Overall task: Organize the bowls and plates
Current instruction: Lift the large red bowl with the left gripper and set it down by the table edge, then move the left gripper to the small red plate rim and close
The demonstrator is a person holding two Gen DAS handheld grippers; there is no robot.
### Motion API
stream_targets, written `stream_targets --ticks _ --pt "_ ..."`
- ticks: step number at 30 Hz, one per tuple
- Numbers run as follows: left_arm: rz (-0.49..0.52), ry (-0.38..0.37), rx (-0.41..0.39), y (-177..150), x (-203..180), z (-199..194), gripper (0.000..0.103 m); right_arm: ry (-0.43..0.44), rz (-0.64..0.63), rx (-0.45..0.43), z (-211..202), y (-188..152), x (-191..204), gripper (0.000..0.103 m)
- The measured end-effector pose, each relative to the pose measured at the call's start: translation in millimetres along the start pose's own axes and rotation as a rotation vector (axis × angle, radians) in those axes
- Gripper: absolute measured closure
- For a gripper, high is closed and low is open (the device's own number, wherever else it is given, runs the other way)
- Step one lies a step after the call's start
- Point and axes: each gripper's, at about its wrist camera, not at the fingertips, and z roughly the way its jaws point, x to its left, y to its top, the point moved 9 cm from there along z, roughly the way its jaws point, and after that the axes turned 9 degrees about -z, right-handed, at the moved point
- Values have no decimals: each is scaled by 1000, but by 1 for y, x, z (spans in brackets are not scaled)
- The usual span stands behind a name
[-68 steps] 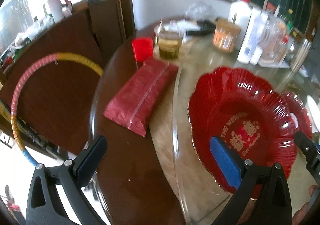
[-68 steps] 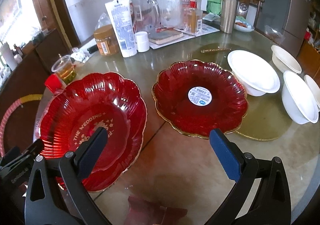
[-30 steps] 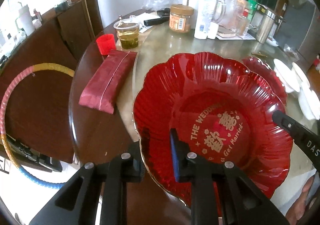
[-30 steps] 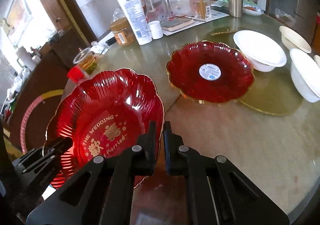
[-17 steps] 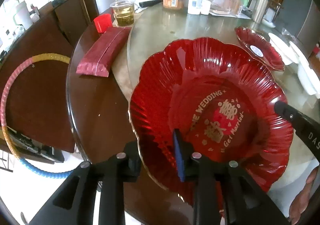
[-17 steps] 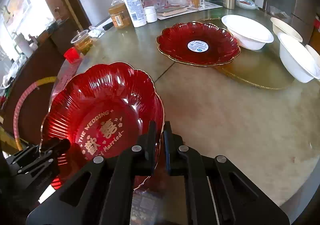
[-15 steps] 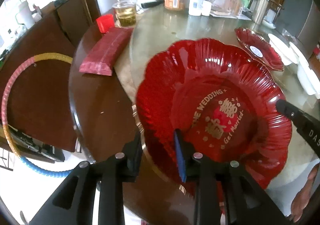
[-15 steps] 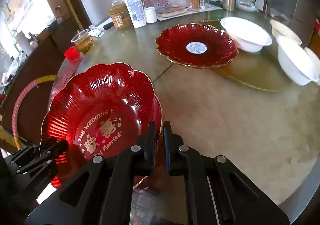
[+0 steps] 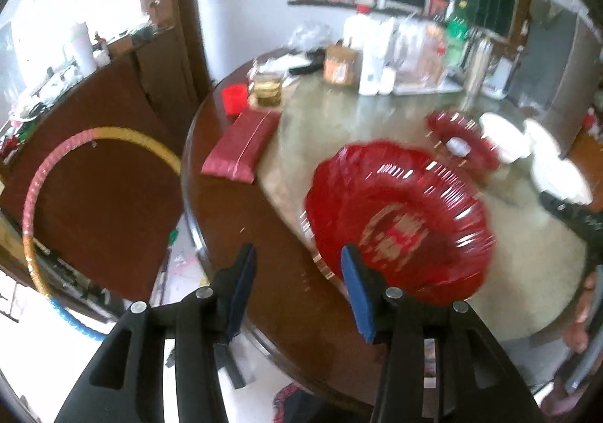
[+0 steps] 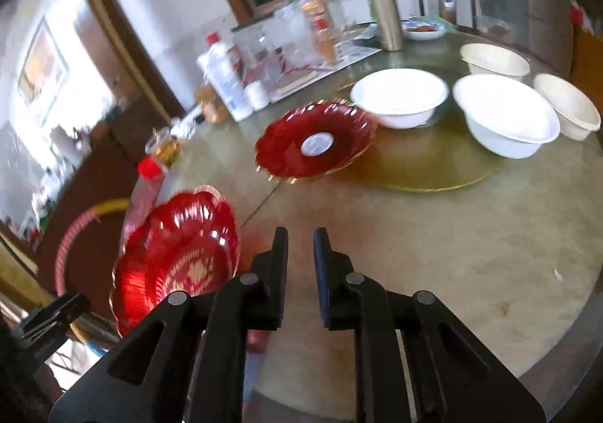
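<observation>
In the left view the left gripper [image 9: 297, 264] is gaping, released, beside the blurred red plate [image 9: 399, 219] at the table [image 9: 271, 234] edge, while in the right view the right gripper [image 10: 300, 249] is standing slightly parted, gripping nothing, right of that plate [image 10: 177, 257].

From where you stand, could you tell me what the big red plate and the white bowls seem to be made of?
Red plate: probably glossy translucent plastic, judging by its bright glints, ribbed scalloped rim and gold print. White bowls: matte, thin-rimmed, likely disposable paper pulp or plastic; I cannot tell which.
</observation>
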Motion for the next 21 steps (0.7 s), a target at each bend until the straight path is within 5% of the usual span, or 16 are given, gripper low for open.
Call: stream_targets --ticks 4,8,14,21 --pt "11 -96 -47 31 -33 -17 24 51 69 -8 3 20 -19 89" --pt "39 -132 -30 59 -75 -7 24 109 148 -4 14 40 -39 89" --pt "23 -167 148 84 -135 53 24 172 240 36 51 62 -66 89" --pt "-8 -121 253 117 -186 117 24 198 313 100 94 84 -86 89"
